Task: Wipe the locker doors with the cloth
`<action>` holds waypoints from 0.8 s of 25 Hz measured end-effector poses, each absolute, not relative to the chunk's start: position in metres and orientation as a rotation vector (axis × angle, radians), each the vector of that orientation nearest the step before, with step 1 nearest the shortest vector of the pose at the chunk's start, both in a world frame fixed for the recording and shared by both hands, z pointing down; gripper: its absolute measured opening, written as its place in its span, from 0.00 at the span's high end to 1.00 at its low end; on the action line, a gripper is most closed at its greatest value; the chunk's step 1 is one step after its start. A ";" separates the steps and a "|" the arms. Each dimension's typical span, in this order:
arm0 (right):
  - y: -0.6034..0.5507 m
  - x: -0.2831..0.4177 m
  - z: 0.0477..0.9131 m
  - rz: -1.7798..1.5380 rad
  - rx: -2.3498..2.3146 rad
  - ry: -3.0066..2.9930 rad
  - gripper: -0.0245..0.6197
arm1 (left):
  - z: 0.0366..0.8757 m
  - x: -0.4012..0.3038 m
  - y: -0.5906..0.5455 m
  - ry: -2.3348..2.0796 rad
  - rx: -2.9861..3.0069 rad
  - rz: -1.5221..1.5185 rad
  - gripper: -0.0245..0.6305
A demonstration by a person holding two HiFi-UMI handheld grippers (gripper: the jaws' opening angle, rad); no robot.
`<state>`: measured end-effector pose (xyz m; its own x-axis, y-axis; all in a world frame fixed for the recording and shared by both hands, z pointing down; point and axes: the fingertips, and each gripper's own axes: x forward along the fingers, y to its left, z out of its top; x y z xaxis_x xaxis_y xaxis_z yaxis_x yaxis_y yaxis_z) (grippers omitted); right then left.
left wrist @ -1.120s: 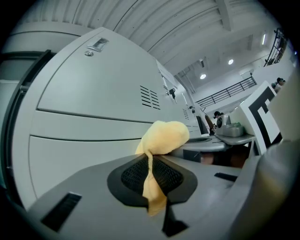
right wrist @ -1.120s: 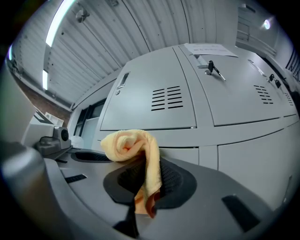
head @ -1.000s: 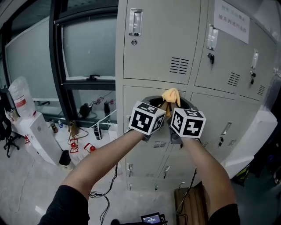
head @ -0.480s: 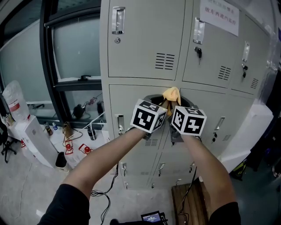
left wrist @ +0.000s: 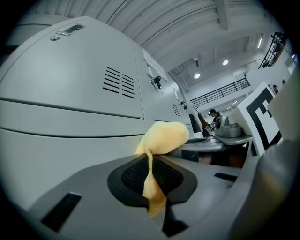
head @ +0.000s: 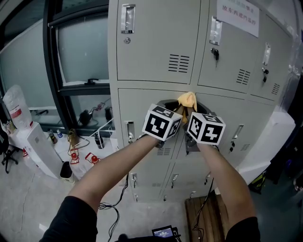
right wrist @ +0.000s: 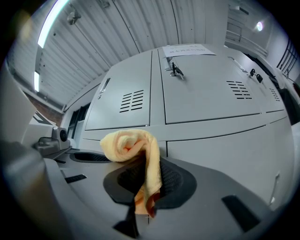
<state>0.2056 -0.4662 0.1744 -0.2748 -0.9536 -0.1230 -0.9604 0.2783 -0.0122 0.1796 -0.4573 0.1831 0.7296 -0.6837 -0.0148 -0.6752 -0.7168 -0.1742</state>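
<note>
- Left gripper (left wrist: 150, 180) at work on a bank of lockers, its jaws pressed together on a thin tail of the yellow cloth (left wrist: 162, 137), the fabric pinched between the black pads.
- Right gripper (right wrist: 146, 183), just beside the left one, clamps the same cloth the same way, a fold hanging down between its closed jaws.
- Beyond both sets of jaw tips the cloth bunches into a rolled wad, held up at the grey locker doors (head: 142, 101). It appears to meet the metal near the seam between two middle-row doors, though contact is hard to confirm from these angles.
- Above the grippers stands an upper door with vent slots (head: 179, 63) and a recessed handle (head: 127, 19).
- Up and to the right of the right gripper, a key (head: 215, 54) hangs in a lock, with a paper notice (head: 238, 12) higher on that door.
- Off to the left of the left gripper, a window (head: 83, 52) adjoins the lockers.
</note>
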 end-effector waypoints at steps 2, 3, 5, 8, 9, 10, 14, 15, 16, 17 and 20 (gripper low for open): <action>-0.466 0.205 0.174 0.092 -1.823 2.427 0.85 | 0.183 0.179 -0.457 1.100 -2.772 -0.068 0.90; -0.466 0.205 0.175 0.085 -1.819 2.428 0.85 | 0.183 0.179 -0.457 1.104 -2.777 -0.064 0.90; -0.466 0.206 0.175 0.068 -1.812 2.431 0.85 | 0.183 0.180 -0.457 1.101 -2.786 -0.059 0.90; -0.464 0.204 0.174 0.050 -1.810 2.437 0.85 | 0.182 0.179 -0.454 1.079 -2.805 -0.048 0.90; -0.462 0.203 0.174 0.047 -1.808 2.439 0.85 | 0.183 0.177 -0.453 1.069 -2.814 -0.041 0.90; -0.460 0.200 0.174 0.046 -1.804 2.441 0.85 | 0.183 0.175 -0.451 1.061 -2.821 -0.033 0.90; -0.453 0.183 0.179 0.042 -1.776 2.469 0.85 | 0.188 0.158 -0.444 1.062 -2.828 -0.018 0.90; -0.451 0.176 0.180 0.045 -1.765 2.480 0.85 | 0.189 0.152 -0.442 1.065 -2.828 -0.015 0.90; -0.450 0.168 0.181 0.047 -1.751 2.492 0.85 | 0.190 0.144 -0.441 1.070 -2.827 -0.014 0.90; -0.449 0.160 0.182 0.047 -1.736 2.505 0.85 | 0.191 0.136 -0.439 1.078 -2.823 -0.015 0.90; -0.447 0.128 0.186 0.045 -1.688 2.544 0.85 | 0.195 0.105 -0.437 1.120 -2.802 -0.022 0.90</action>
